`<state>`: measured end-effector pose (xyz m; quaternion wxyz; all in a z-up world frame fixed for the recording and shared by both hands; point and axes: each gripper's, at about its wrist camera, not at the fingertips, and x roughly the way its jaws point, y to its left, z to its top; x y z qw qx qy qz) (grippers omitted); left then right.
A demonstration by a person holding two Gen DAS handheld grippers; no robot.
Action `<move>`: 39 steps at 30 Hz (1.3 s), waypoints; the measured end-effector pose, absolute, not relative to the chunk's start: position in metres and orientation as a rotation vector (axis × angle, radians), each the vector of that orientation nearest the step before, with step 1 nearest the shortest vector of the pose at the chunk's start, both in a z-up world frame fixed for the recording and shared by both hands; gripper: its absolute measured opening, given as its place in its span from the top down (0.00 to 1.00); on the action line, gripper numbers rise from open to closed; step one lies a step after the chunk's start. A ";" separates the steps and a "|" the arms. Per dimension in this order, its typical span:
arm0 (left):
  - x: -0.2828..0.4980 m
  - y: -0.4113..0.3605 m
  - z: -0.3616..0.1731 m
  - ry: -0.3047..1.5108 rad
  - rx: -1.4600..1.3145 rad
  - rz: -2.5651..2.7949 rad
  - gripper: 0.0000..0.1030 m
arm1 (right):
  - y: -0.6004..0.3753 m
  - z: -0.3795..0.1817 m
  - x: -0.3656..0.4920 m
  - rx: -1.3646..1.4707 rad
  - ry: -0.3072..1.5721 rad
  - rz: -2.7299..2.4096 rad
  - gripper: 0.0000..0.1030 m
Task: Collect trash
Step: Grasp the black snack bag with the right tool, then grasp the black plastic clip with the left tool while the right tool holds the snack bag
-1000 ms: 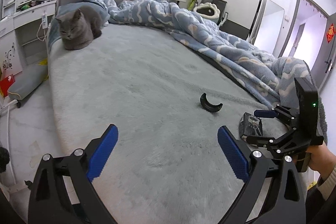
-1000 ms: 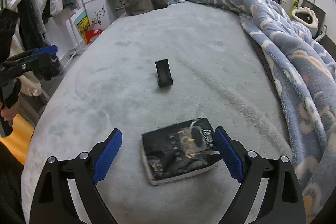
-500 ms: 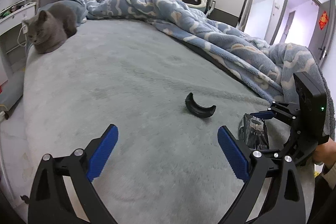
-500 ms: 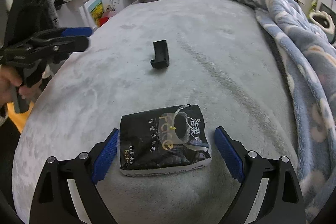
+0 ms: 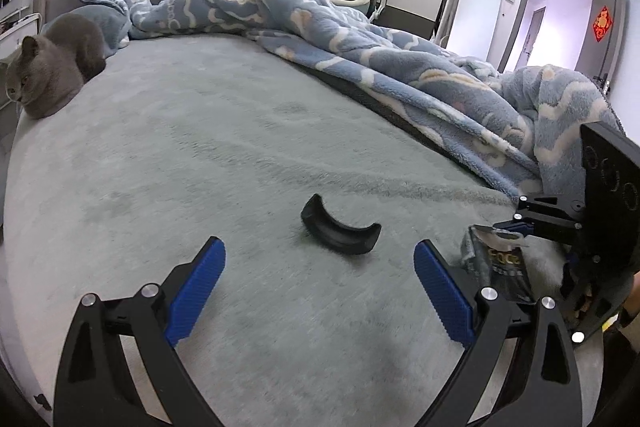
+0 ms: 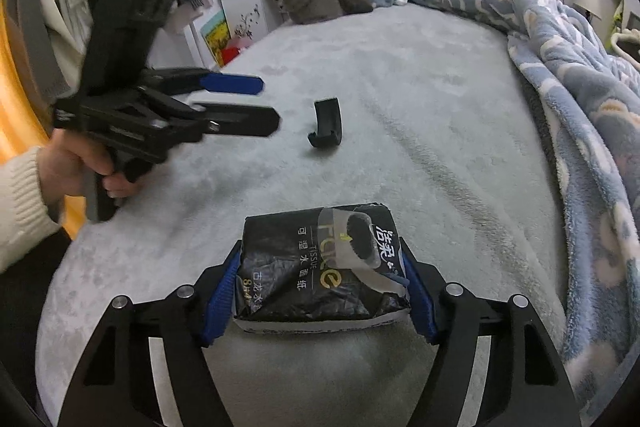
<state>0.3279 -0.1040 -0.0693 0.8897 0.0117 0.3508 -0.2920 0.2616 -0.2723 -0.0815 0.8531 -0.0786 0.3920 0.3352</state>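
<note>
We get soft, even, cool indoor light, no glare, faint shadows under our jaws. Heavy fisheye bend and dark vignette at edges; left gripper point(image 6: 240, 103) slightly motion-blurred.

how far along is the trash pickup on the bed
Nothing looks collected yet; no bin or bag shows. In hand: the right tool is closing on the black tissue pack, blue pads at its sides, still resting on the bed. Left: the curved black plastic piece lies untouched ahead of the open left tool.
</note>
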 end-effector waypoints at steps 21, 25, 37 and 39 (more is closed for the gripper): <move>0.357 -0.144 -0.094 0.776 0.069 -0.593 0.41 | -0.296 -0.075 0.255 -0.144 0.813 0.720 0.30; 0.354 -0.145 -0.092 0.768 0.081 -0.582 0.53 | -0.294 -0.076 0.256 -0.156 0.830 0.702 0.30; 0.323 -0.121 -0.073 0.752 0.080 -0.523 0.54 | -0.298 -0.068 0.262 -0.065 0.846 0.558 0.30; 0.315 -0.110 -0.071 0.757 0.064 -0.500 0.54 | -0.297 -0.067 0.260 -0.045 0.851 0.527 0.30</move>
